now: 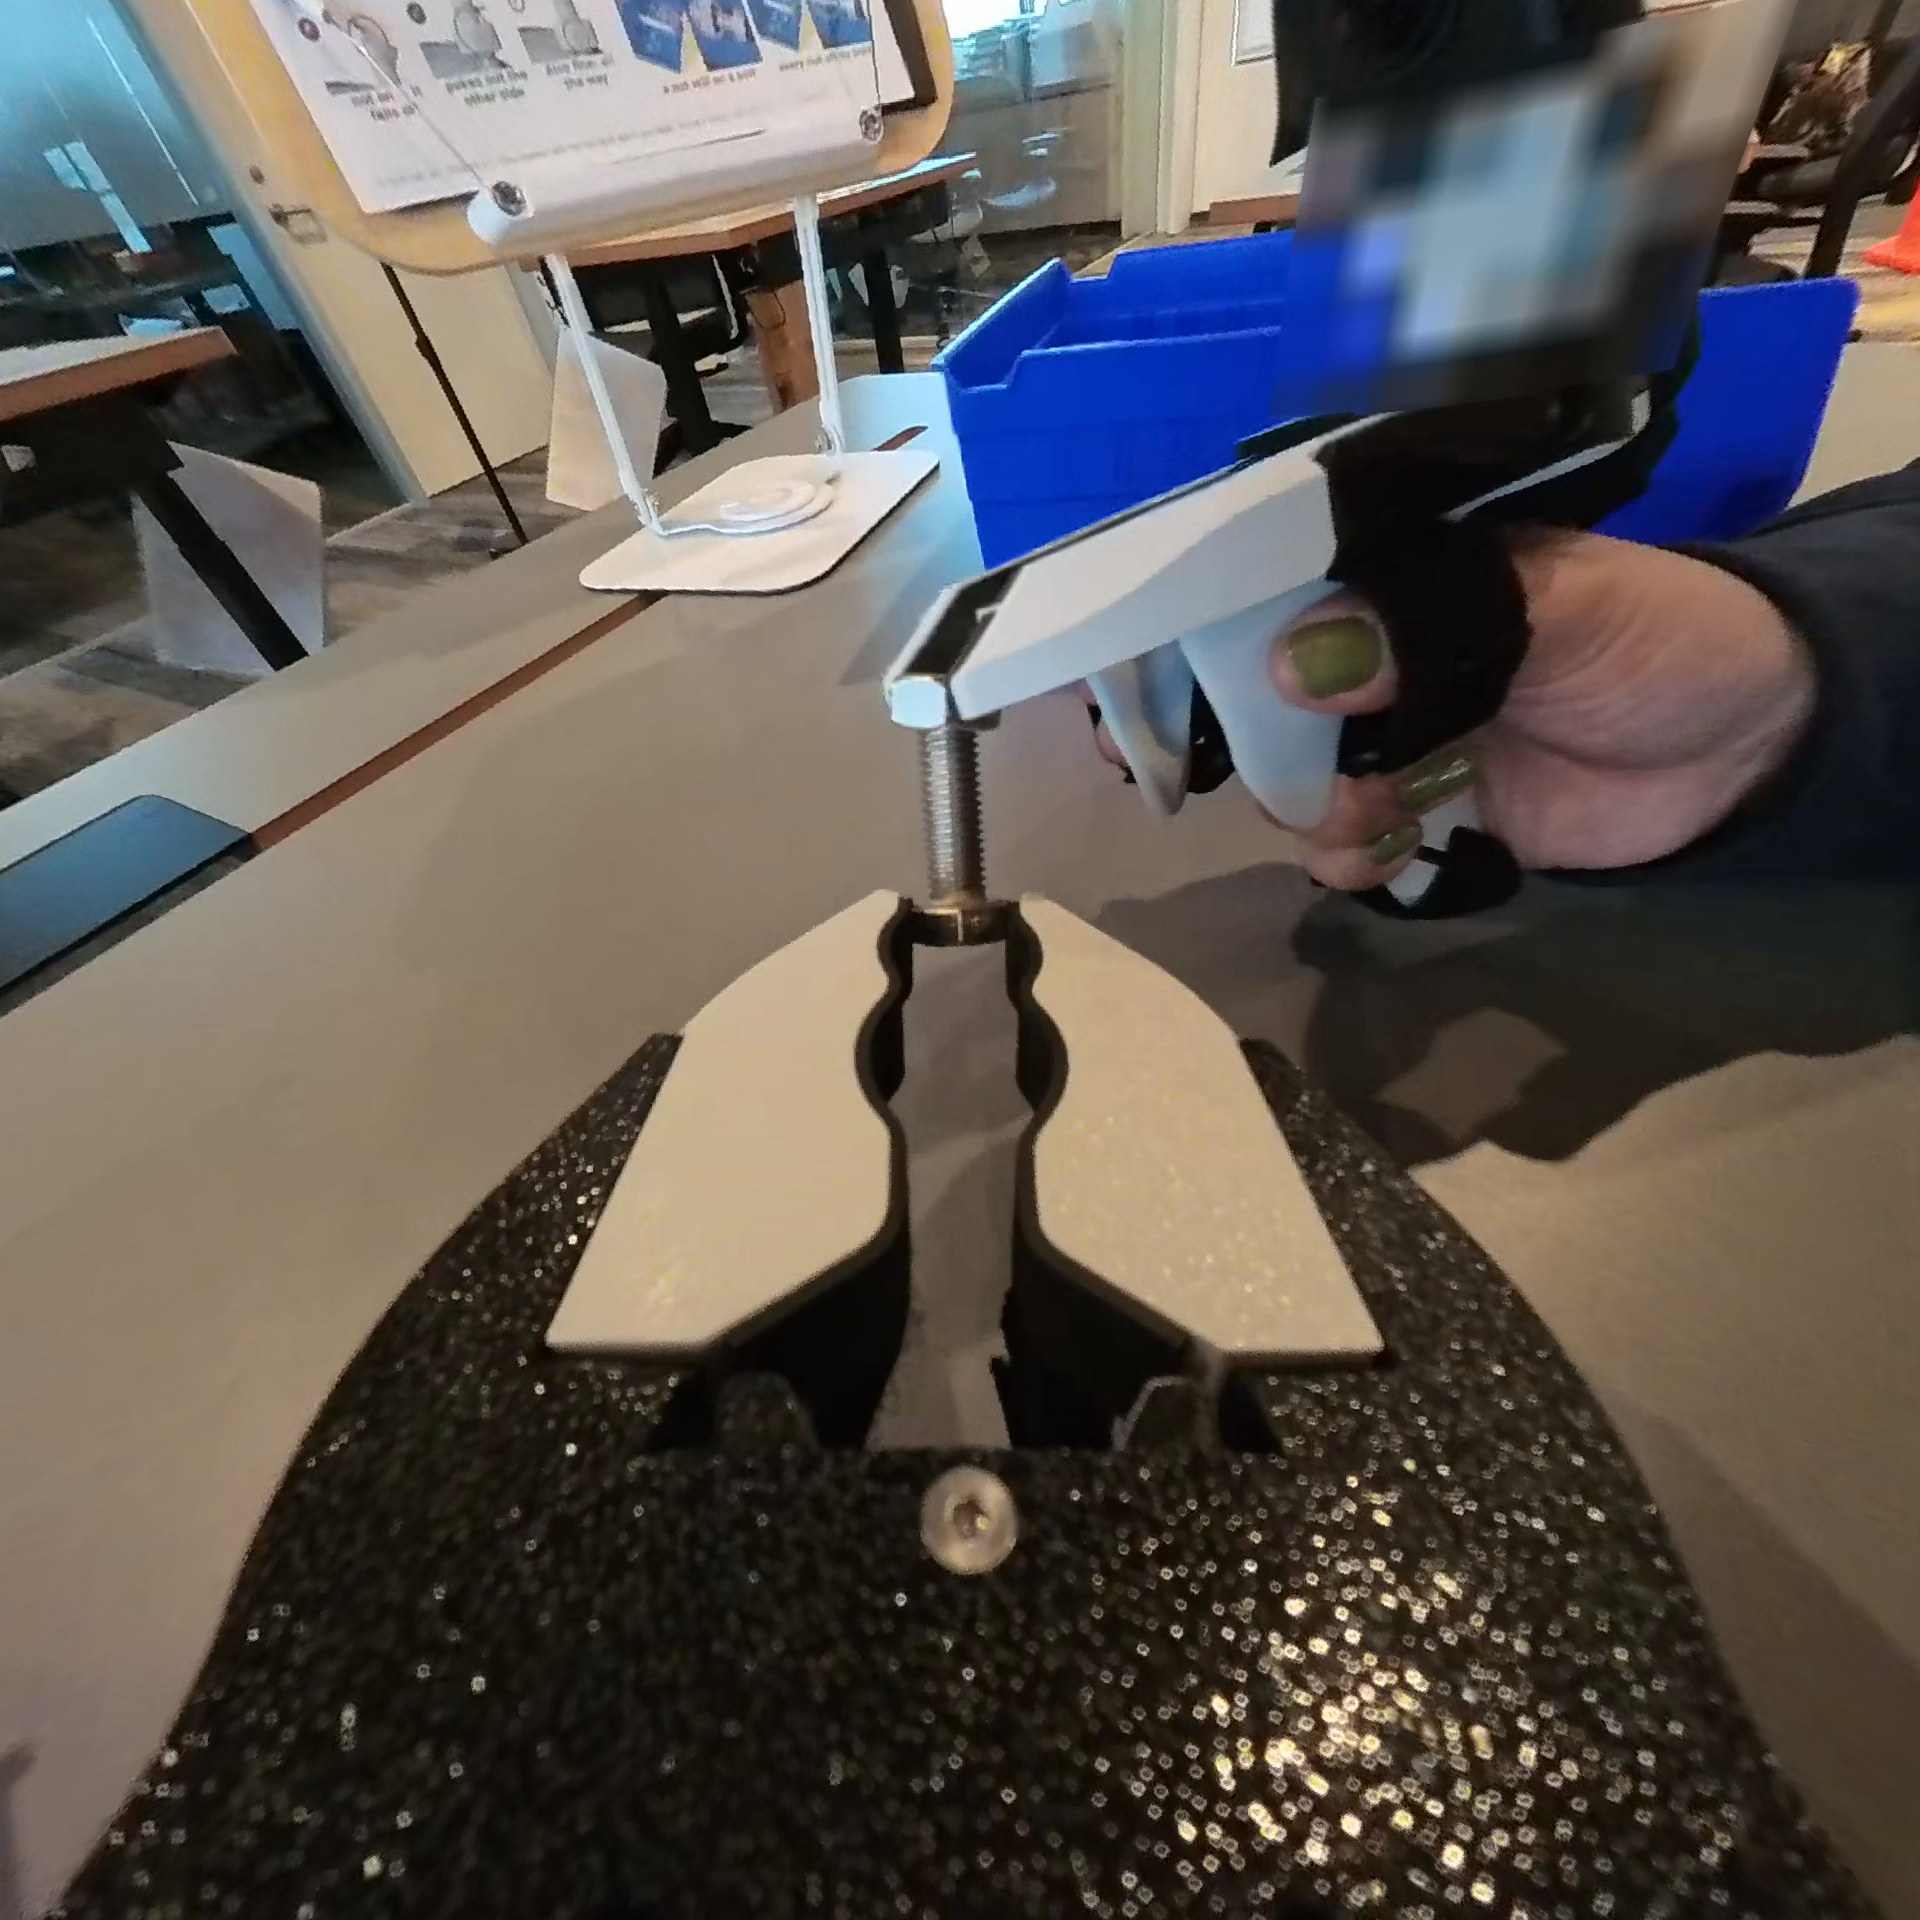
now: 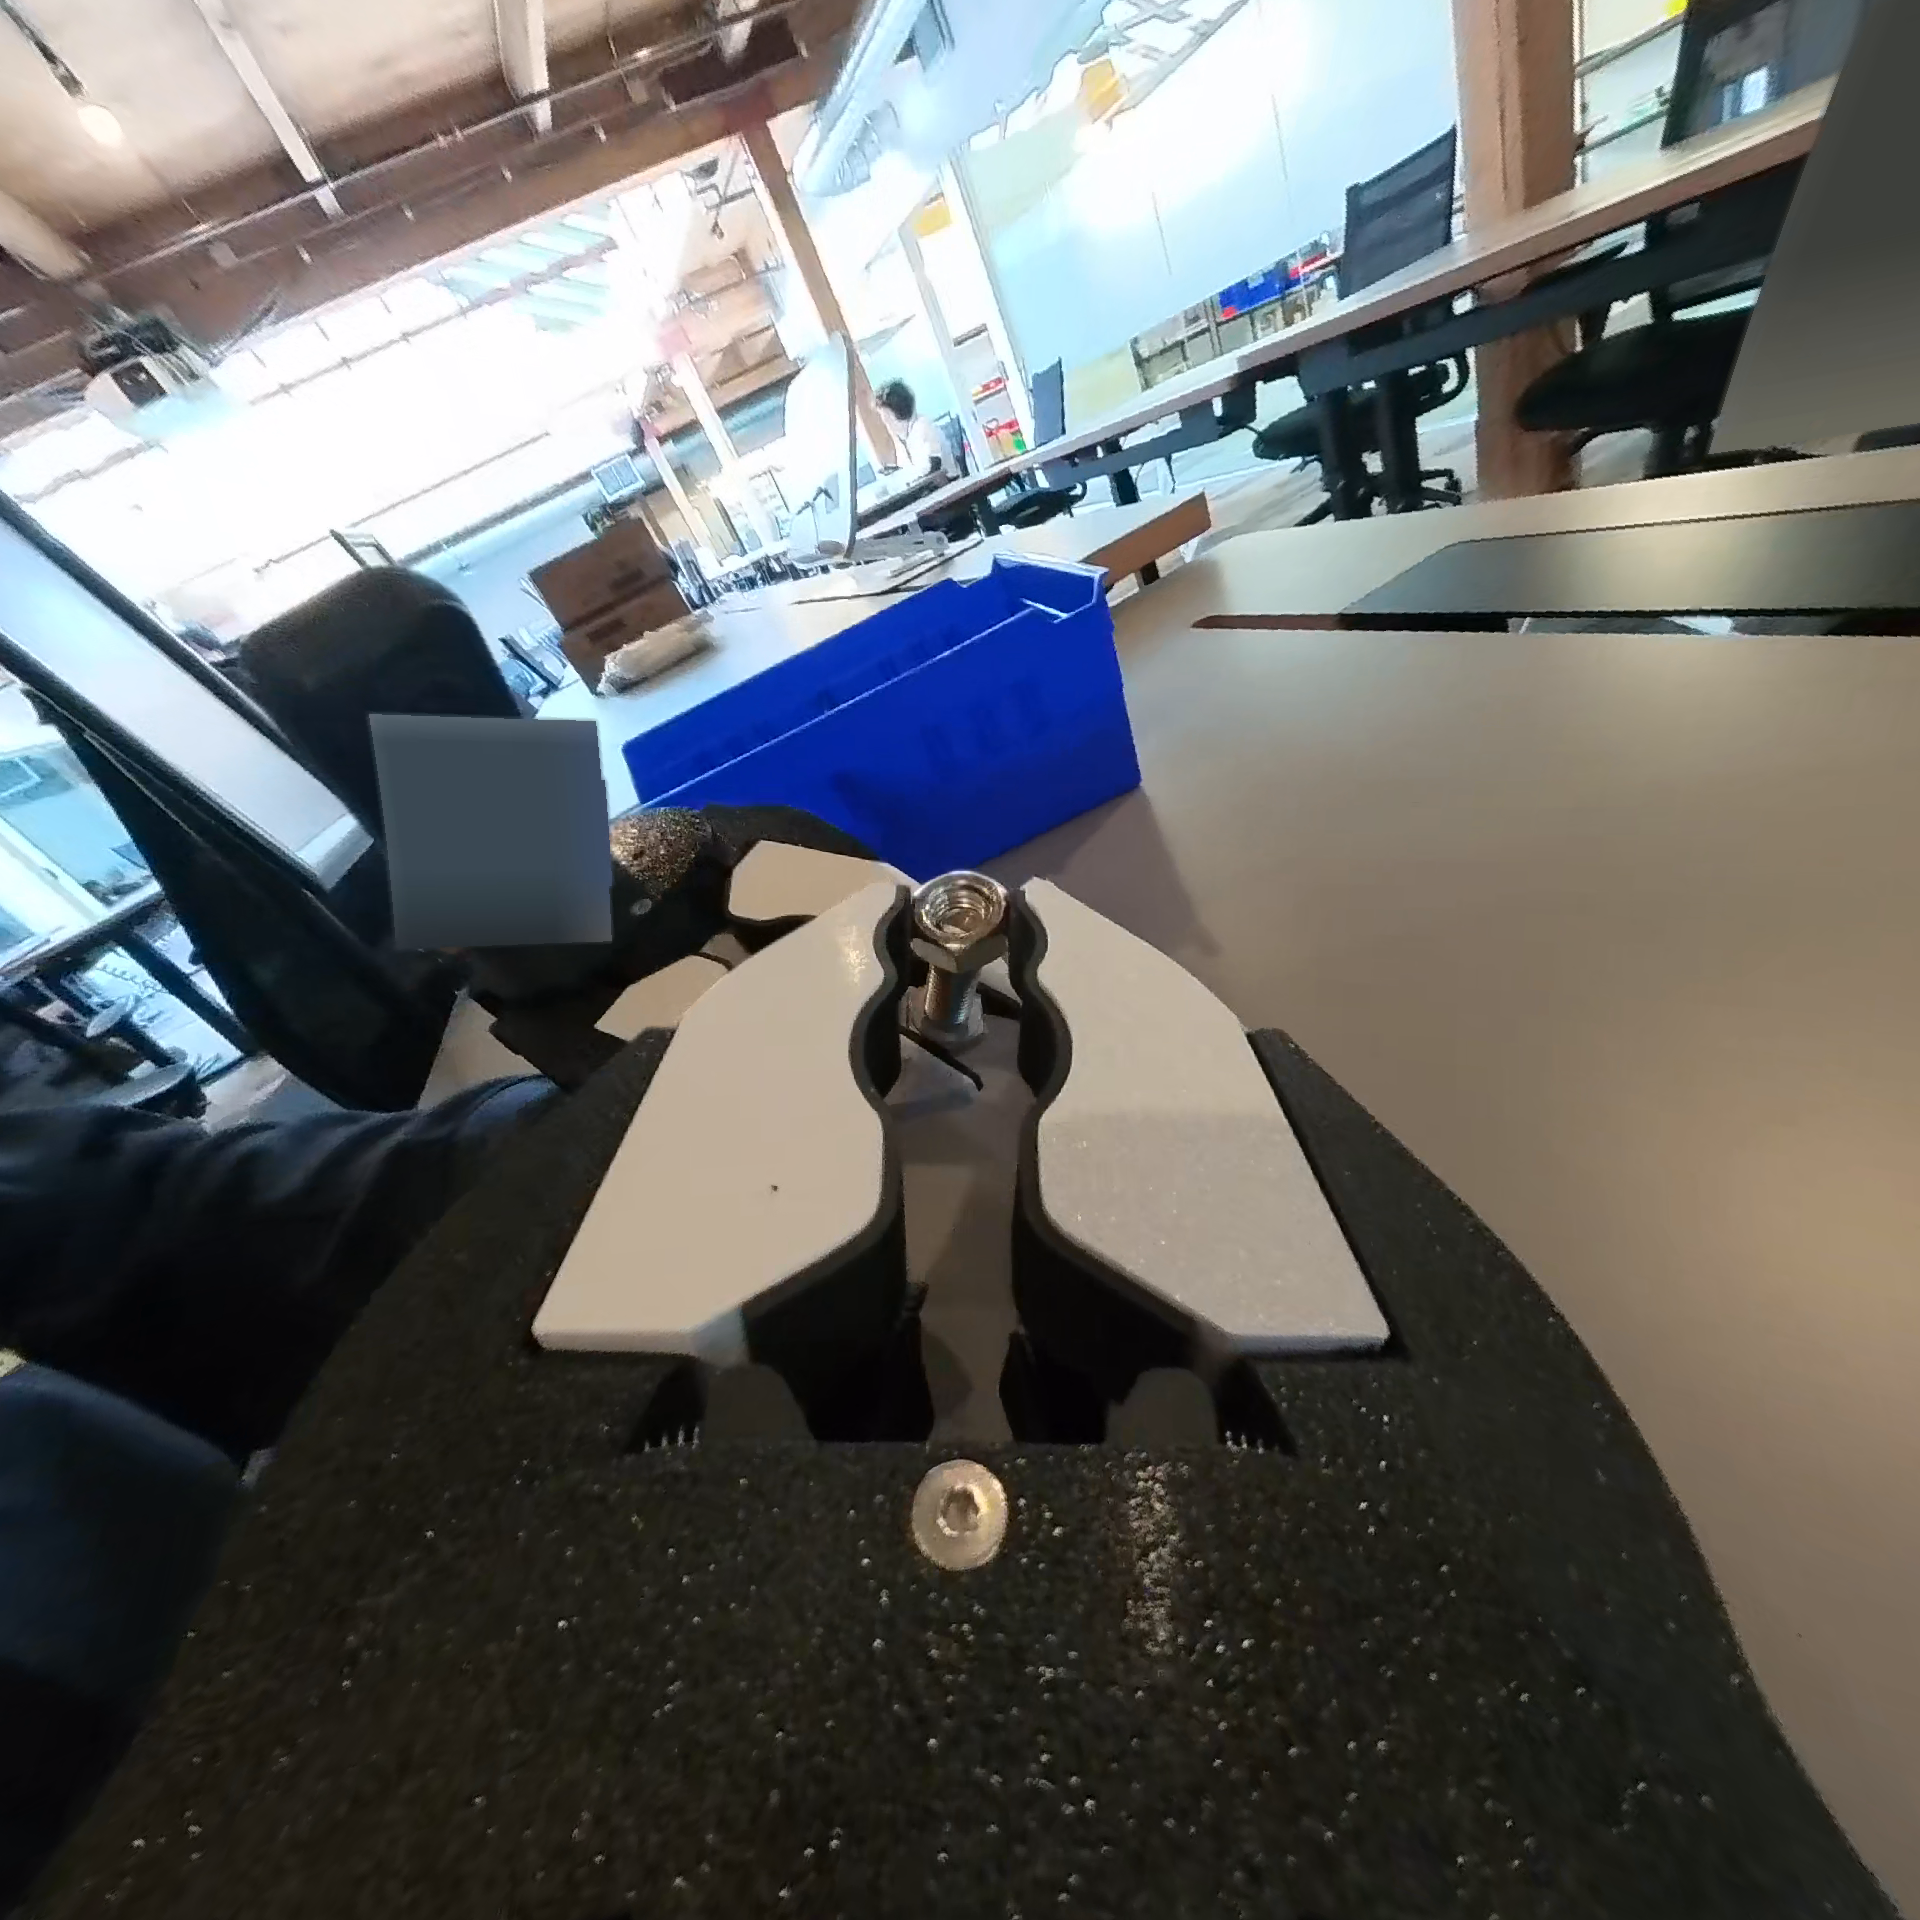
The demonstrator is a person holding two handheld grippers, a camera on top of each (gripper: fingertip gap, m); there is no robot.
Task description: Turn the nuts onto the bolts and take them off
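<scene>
At frame centre, the left gripper [image 1: 958, 920] is pinching the bolt [image 1: 954, 805] by its head, upright; the right gripper [image 2: 958, 920] is pinching the nut [image 2: 958, 914] on its tip. Small rigid slippery steel: the flats are probably giving the best hold.

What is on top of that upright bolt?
A hex nut sits on the tip of the bolt, pinched by the right gripper. The left gripper clamps the bolt's head; the threads inside the nut are hidden.

A blue bin [image 1: 1091, 416] stood on the grey table [image 1: 520, 935]. A white stand [image 1: 769, 520] held an instruction board [image 1: 623, 104] nearby. Desks [image 2: 1507, 281] and office chairs [image 2: 1392, 416] filled the background.
</scene>
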